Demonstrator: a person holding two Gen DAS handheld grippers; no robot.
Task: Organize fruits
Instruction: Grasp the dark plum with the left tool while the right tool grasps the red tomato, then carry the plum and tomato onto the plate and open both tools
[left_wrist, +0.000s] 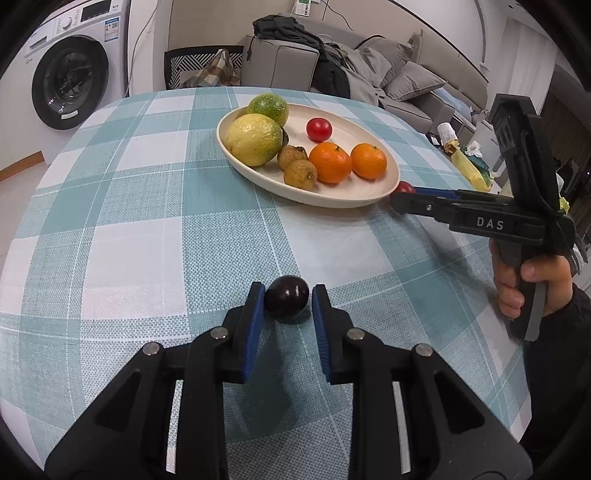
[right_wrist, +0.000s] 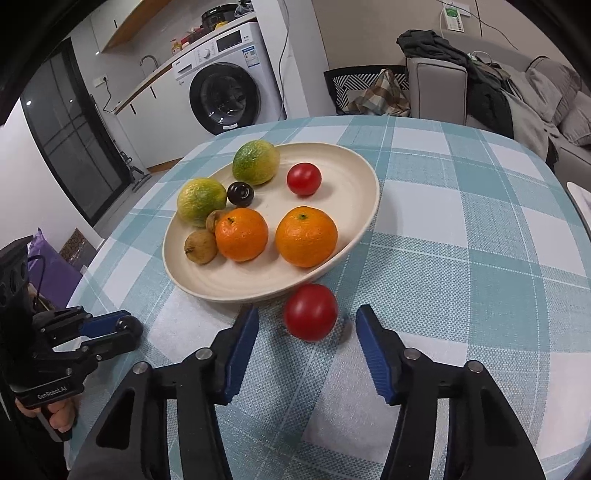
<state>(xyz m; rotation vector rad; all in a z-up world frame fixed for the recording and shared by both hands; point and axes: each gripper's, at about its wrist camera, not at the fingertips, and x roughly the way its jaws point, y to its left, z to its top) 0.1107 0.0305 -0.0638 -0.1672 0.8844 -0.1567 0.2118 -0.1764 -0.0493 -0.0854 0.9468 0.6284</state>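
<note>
Left gripper (left_wrist: 288, 295) jaws spread around dark plum (left_wrist: 286, 301) on tablecloth (left_wrist: 129, 221), not clamped. Right gripper (right_wrist: 308, 319) jaws released, flanking red tomato (right_wrist: 311, 312) beside plate (right_wrist: 258, 288) rim.

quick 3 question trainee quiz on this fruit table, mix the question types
1. True or false: the red tomato in front of the right gripper lies on the tablecloth, off the plate.
2. How many oranges are on the plate? A) one B) two C) three
3. Fill in: the dark plum sits between the fingers of the ___ gripper.

Key: 1 true. 2 B: one orange, another orange. 3 left.
</note>
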